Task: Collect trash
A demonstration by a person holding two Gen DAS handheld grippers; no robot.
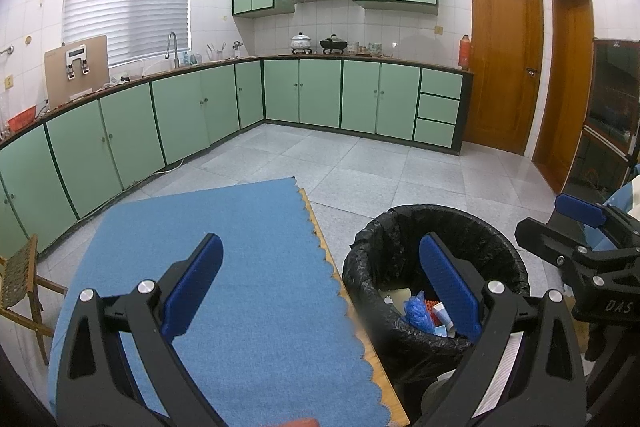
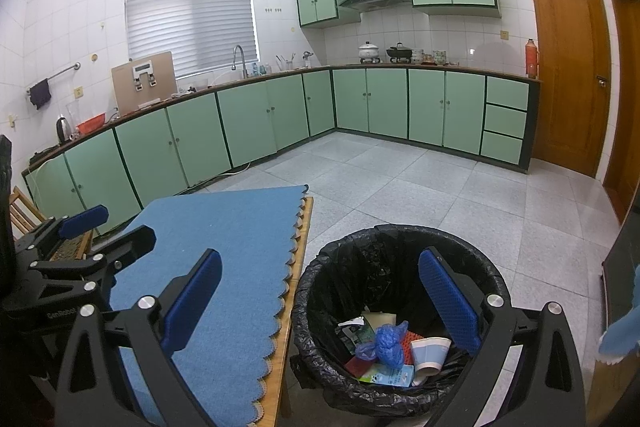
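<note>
Fingers [image 1: 450, 291] of the left gripper [image 1: 320, 287] are spreading wide, gripping nothing, hovering over the mat [image 1: 248, 267] edge and bin [image 1: 508, 255]. Right gripper [image 2: 320, 295] fingers [image 2: 192, 301] are also gaping apart, empty, straddling mat and bin. Trash is sitting at the bottom of the black-lined bin: blue bag [image 2: 386, 345], paper cup [image 2: 430, 351], carton [image 2: 390, 375], red scraps. Bin is standing on the floor [image 2: 440, 187] just beside the table [image 2: 280, 367]. Green cabinets [image 2: 248, 123] are lining the walls behind.
</note>
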